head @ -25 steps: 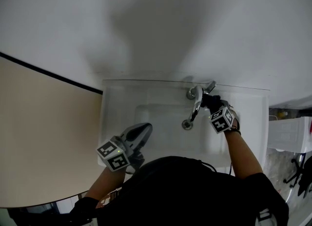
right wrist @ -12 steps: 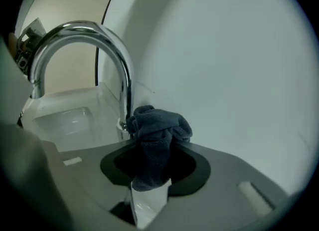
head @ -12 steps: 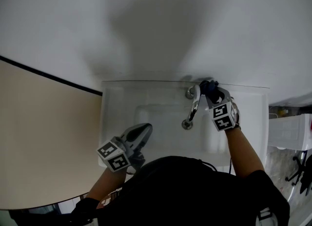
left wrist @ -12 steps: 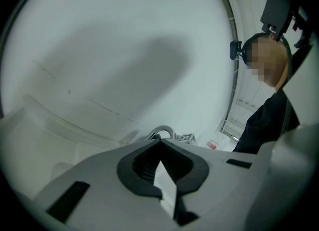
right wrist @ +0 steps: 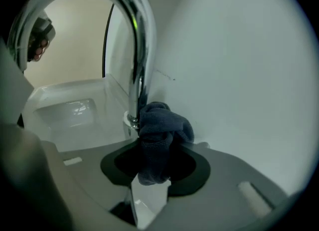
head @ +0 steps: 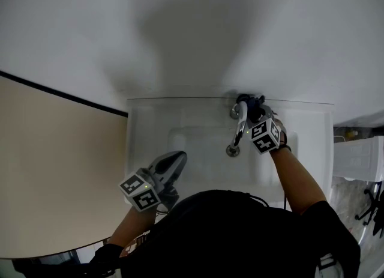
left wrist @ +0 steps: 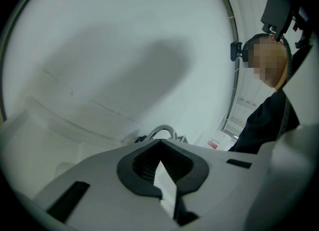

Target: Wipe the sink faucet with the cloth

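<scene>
A chrome gooseneck faucet (head: 240, 128) (right wrist: 134, 50) rises at the back of the white sink (head: 150, 132). My right gripper (head: 254, 114) (right wrist: 152, 175) is shut on a dark blue cloth (head: 251, 104) (right wrist: 158, 135), which is bunched against the base of the faucet stem on its wall side. My left gripper (head: 175, 163) (left wrist: 162, 175) hangs over the sink's front left part, shut and holding nothing. The faucet (left wrist: 160, 132) peeks just above it in the left gripper view.
A white wall (head: 192, 30) stands right behind the faucet. A beige counter (head: 54, 169) lies left of the sink. A white crate (head: 360, 166) sits at the far right. A person (left wrist: 269, 95) stands beyond the sink in the left gripper view.
My right gripper has carried the cloth from beside the spout back and left to the faucet's base by the wall. The left gripper has stayed put.
</scene>
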Motion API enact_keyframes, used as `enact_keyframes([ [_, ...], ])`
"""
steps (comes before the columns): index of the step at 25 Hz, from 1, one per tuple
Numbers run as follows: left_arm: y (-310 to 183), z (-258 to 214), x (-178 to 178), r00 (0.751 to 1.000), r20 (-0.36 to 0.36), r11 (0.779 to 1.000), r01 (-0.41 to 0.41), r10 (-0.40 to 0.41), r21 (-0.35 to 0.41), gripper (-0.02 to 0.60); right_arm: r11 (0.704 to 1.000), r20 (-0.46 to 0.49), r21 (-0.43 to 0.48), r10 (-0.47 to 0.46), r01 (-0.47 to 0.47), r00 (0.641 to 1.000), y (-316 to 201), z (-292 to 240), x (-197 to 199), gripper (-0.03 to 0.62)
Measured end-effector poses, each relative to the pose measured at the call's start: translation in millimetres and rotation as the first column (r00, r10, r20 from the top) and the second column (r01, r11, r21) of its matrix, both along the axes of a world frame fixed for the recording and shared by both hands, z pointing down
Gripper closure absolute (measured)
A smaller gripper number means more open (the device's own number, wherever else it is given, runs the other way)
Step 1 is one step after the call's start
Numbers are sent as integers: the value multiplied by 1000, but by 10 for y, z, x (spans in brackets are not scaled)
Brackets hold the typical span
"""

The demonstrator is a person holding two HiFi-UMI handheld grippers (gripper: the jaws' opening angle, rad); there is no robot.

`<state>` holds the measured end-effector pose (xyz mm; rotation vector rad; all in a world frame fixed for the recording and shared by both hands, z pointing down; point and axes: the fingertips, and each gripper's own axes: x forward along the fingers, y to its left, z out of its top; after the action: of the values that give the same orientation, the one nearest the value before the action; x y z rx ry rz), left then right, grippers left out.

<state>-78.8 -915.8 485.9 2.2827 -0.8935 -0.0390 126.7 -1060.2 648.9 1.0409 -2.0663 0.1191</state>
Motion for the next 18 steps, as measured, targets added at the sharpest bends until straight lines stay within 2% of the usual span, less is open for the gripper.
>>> enact_keyframes([
  [4, 22, -13, 29, 1000, 9, 1000, -9, 9, -1, 581, 1000, -1, -11, -4, 4, 1000, 196, 68, 7, 473],
  [8, 92, -67, 78, 1000, 13, 1000, -18, 18, 8, 581, 994, 13, -102, -47, 48, 999, 517, 272, -58, 474],
  [10, 139, -93, 95, 1000, 15, 1000, -18, 18, 11, 581, 991, 58, -125, -41, 48, 997, 627, 302, -75, 474],
  [12, 189, -108, 106, 1000, 25, 1000, -16, 16, 9, 581, 994, 159, -105, 19, -2, 987, 596, 141, -47, 474],
  [13, 215, -112, 105, 999, 29, 1000, -14, 14, 6, 581, 996, 229, -86, 55, -36, 972, 534, -5, -24, 473],
  [15, 266, -117, 91, 1000, 30, 1000, -9, 9, -1, 581, 994, 387, -39, 110, -103, 916, 349, -370, 34, 473],
  [17, 320, -127, 75, 1000, 27, 1000, -2, 2, -6, 581, 989, 512, 6, 124, -148, 850, 159, -739, 87, 473],
  [18, 349, -138, 71, 1000, 26, 1000, 0, 0, -7, 581, 988, 545, 26, 115, -153, 830, 85, -881, 94, 473],
])
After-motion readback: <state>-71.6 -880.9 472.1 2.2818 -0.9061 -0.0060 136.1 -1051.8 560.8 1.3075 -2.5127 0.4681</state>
